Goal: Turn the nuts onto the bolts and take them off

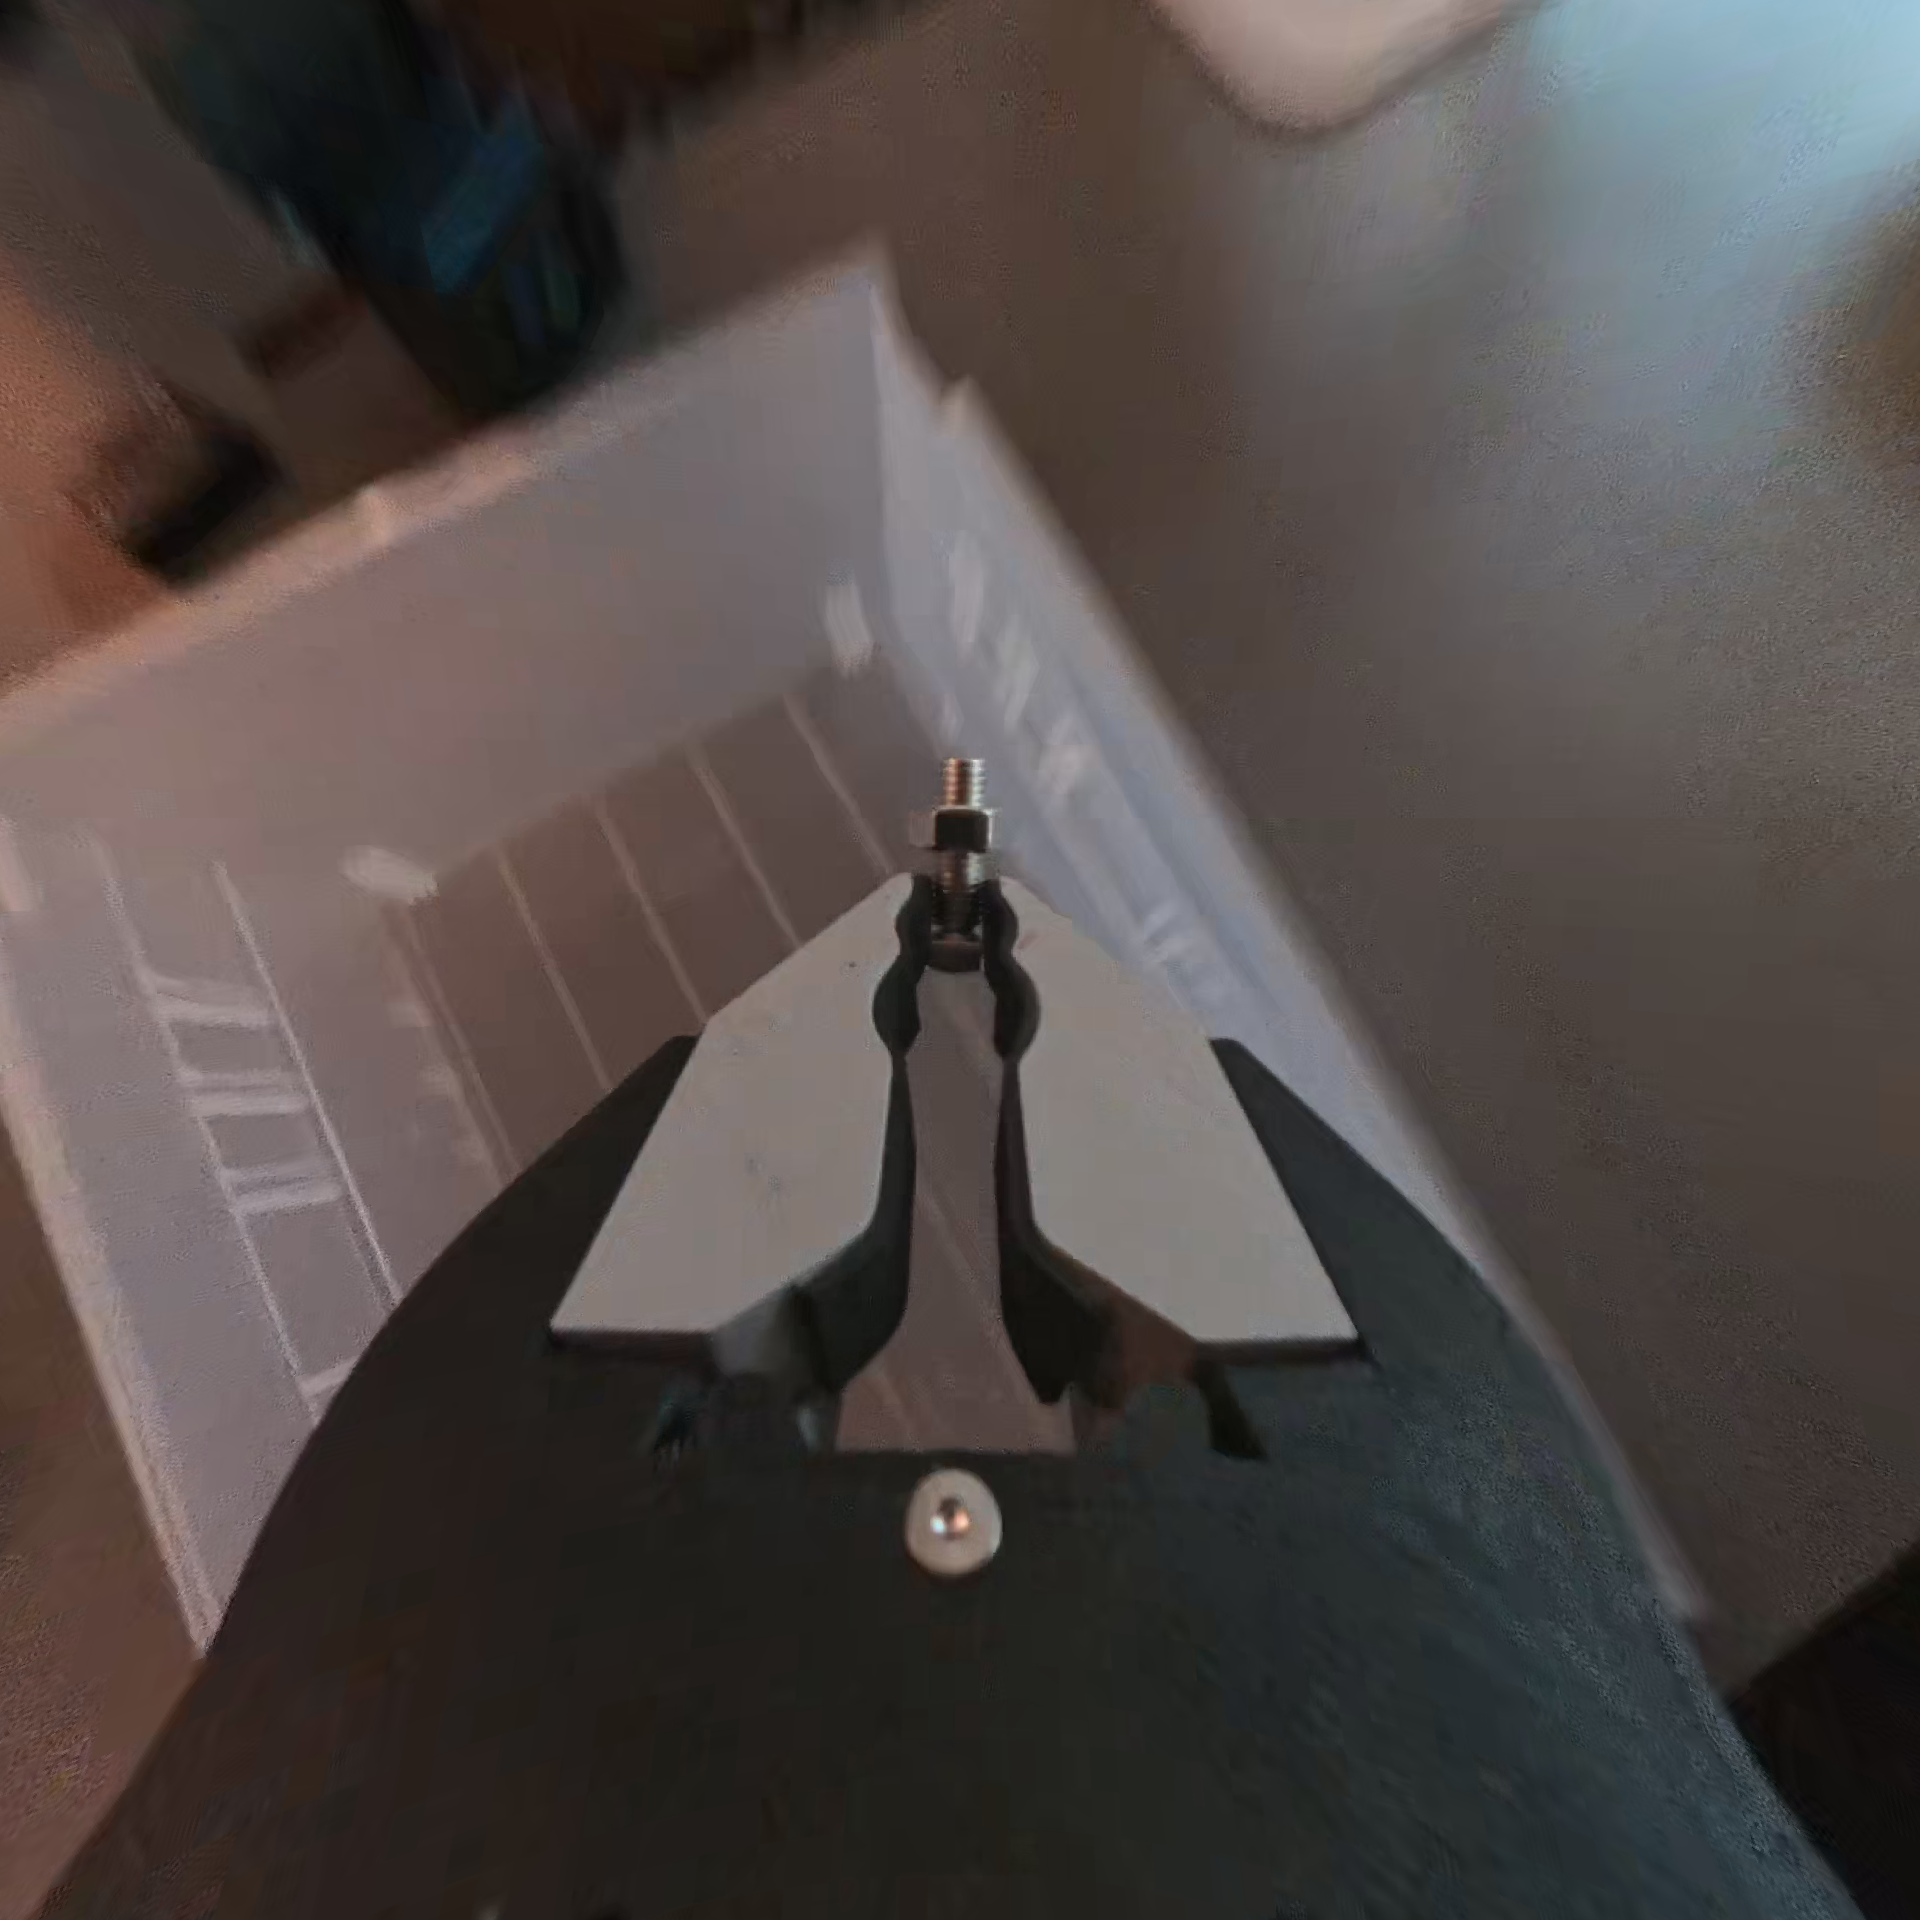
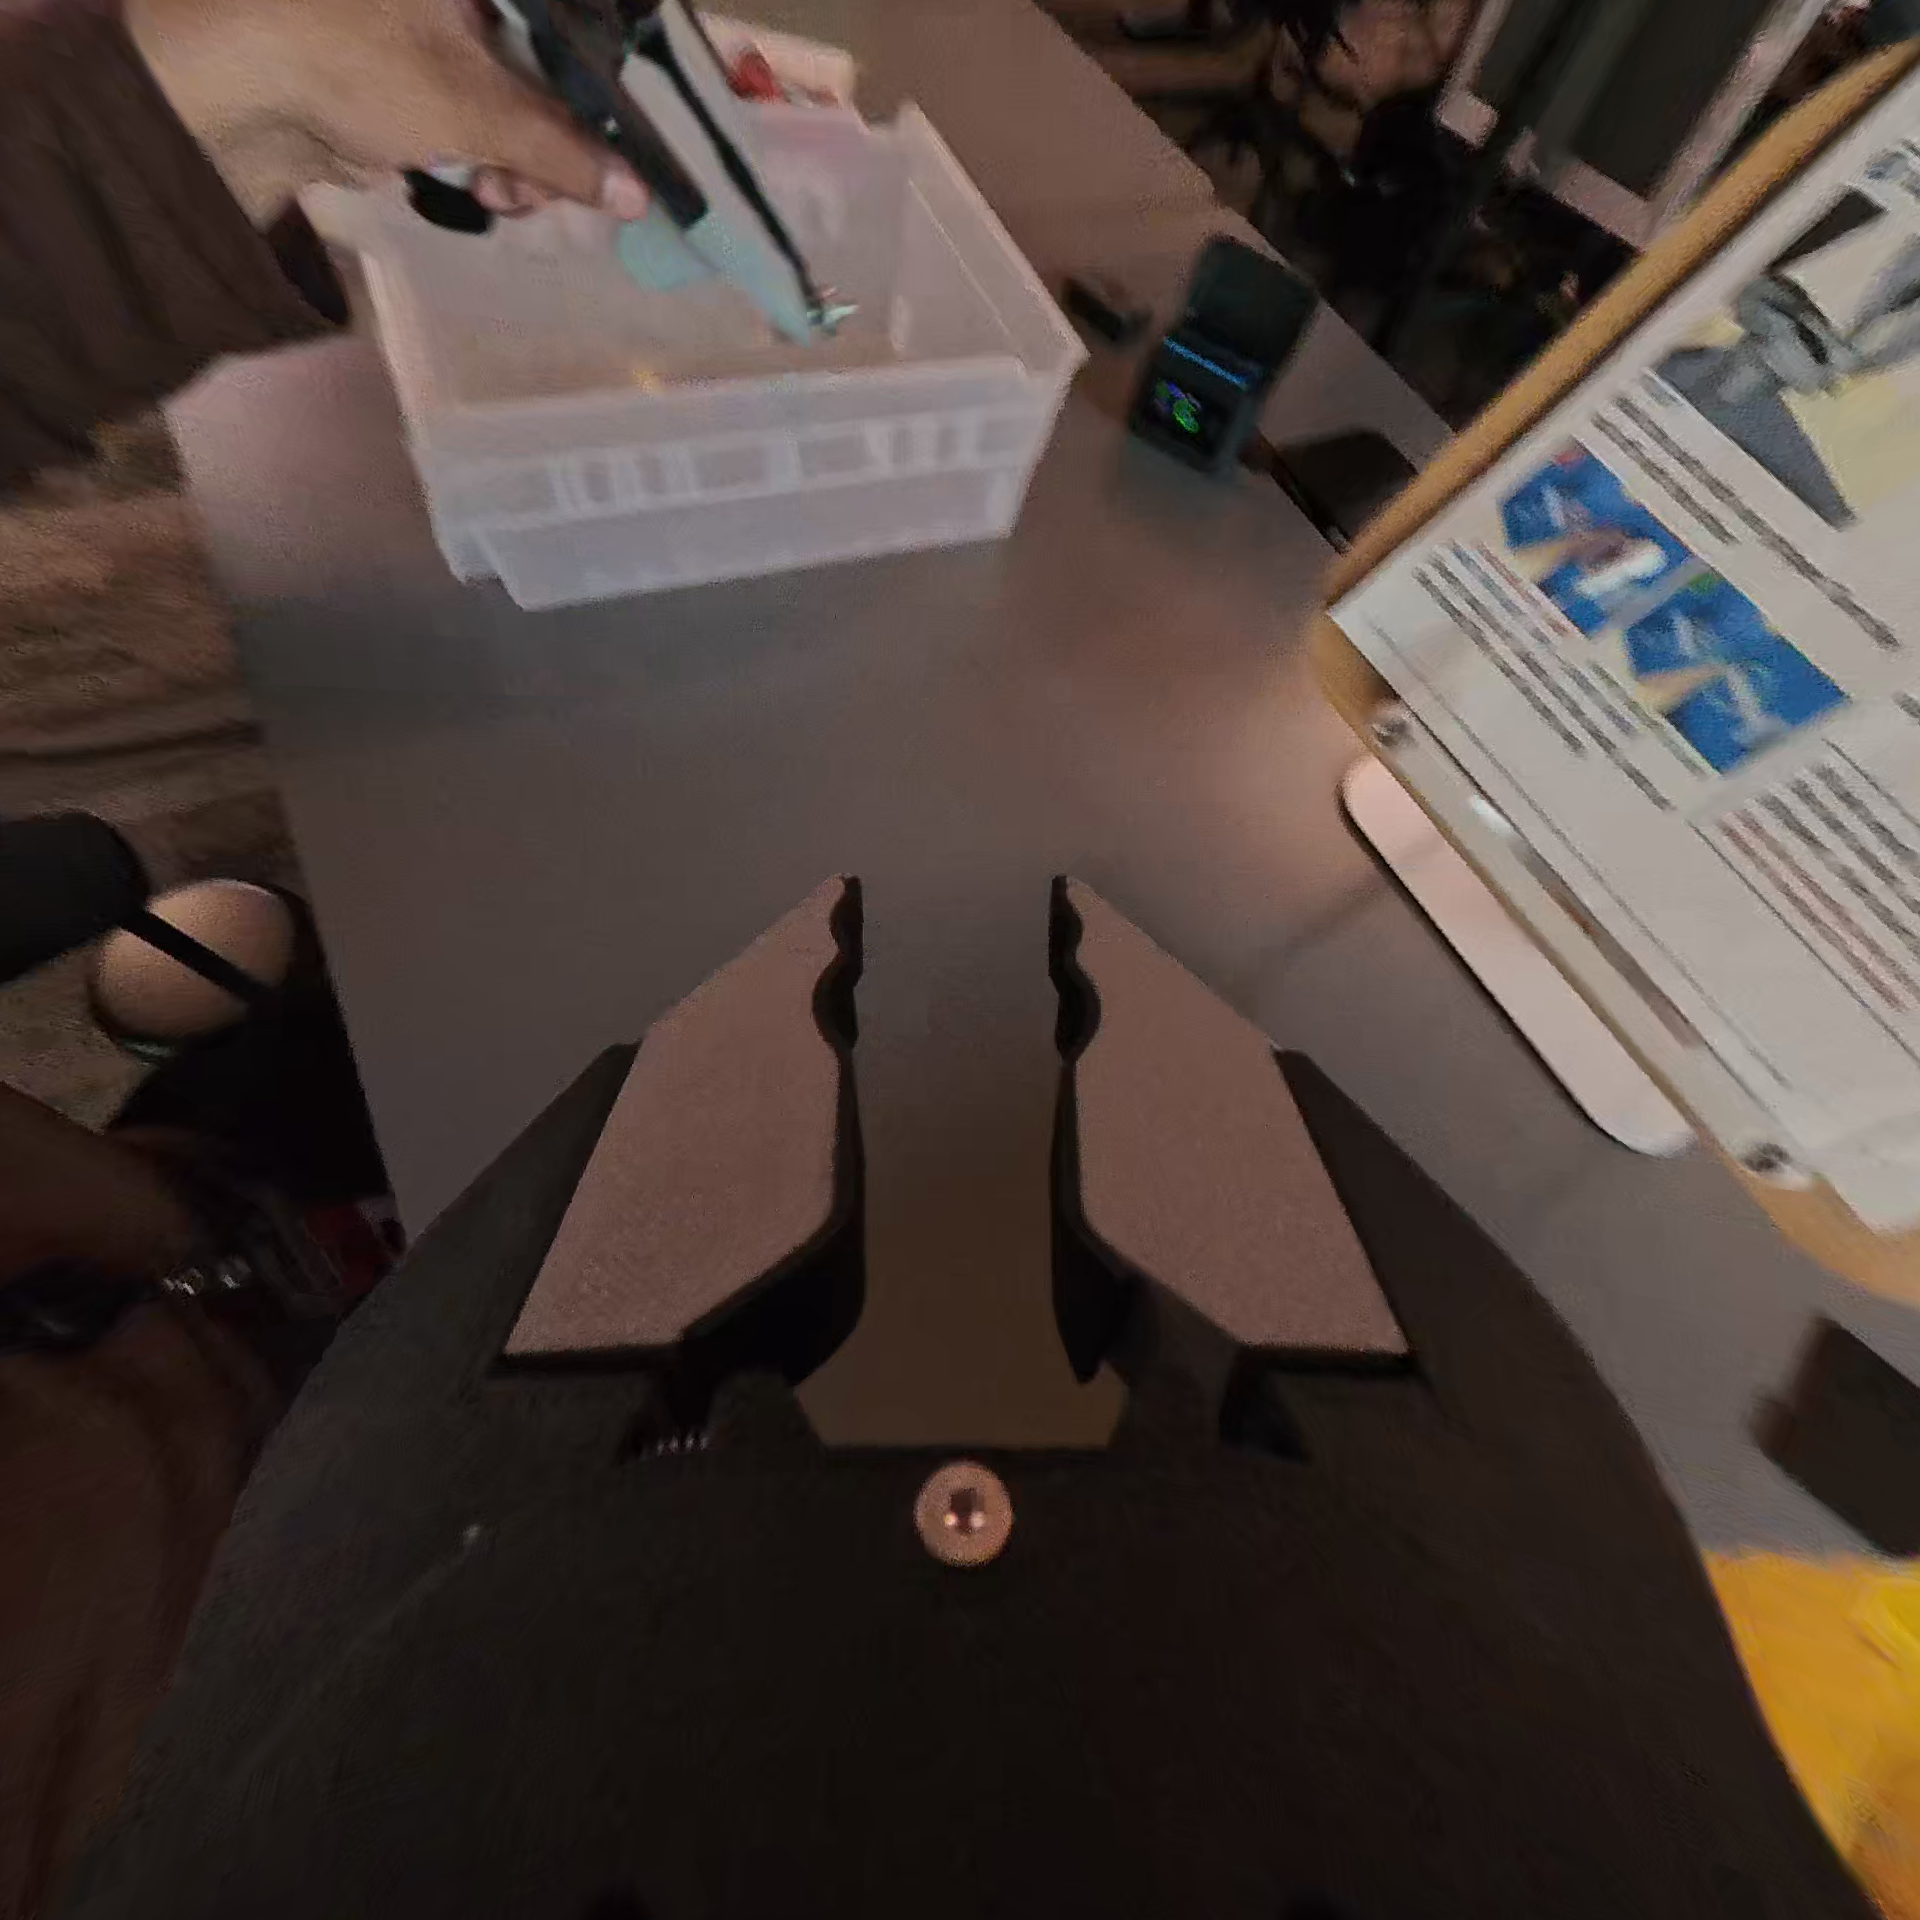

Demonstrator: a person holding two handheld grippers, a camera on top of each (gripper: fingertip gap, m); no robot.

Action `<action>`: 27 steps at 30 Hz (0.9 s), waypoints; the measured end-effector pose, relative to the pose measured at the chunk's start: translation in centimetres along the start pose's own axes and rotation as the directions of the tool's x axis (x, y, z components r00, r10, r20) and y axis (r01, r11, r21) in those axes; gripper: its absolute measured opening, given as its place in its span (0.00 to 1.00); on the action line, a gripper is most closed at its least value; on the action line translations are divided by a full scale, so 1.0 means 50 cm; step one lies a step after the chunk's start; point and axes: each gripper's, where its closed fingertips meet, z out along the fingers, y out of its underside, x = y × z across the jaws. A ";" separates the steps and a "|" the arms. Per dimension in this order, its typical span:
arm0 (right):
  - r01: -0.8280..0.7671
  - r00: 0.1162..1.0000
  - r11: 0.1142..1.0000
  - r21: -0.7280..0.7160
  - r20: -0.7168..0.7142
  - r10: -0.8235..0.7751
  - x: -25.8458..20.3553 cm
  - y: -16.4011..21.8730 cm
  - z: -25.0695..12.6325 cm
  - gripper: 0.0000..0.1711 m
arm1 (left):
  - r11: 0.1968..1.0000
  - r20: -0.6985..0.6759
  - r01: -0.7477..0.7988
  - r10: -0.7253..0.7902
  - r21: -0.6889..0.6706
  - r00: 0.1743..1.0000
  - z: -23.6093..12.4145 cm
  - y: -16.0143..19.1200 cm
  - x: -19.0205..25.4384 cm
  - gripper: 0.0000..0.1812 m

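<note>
Left tool [image 1: 954, 914] around bolt [image 1: 962, 821]

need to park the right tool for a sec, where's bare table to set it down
The grey table is bare between the clear bin and the right tool. It is crowded to the right, by the board of printed sheets and the small black device. The left tool is over the bin.

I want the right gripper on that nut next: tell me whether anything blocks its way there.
Nothing visible does. Bare table lies between the open right gripper and the left gripper, which holds the bolt over the bin.
</note>
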 end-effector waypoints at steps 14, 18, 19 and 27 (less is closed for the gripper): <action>-0.356 0.901 0.838 0.414 0.389 0.191 -0.029 -0.080 -0.050 0.13 | 0.711 -0.522 0.161 0.324 0.684 0.789 -0.061 -0.258 0.654 0.04; -0.334 0.922 0.851 0.406 0.328 0.206 0.004 -0.044 -0.054 0.08 | 0.745 -0.535 0.150 0.308 0.650 0.787 -0.005 -0.268 0.692 0.05; -0.328 0.926 0.858 0.396 0.316 0.207 0.010 -0.036 -0.053 0.08 | 0.754 -0.542 0.154 0.300 0.639 0.785 0.004 -0.270 0.694 0.05; -0.229 0.971 0.899 0.373 0.152 0.184 0.046 0.001 -0.047 0.24 | 0.761 -0.442 0.099 0.261 0.641 0.858 0.041 -0.279 0.685 0.04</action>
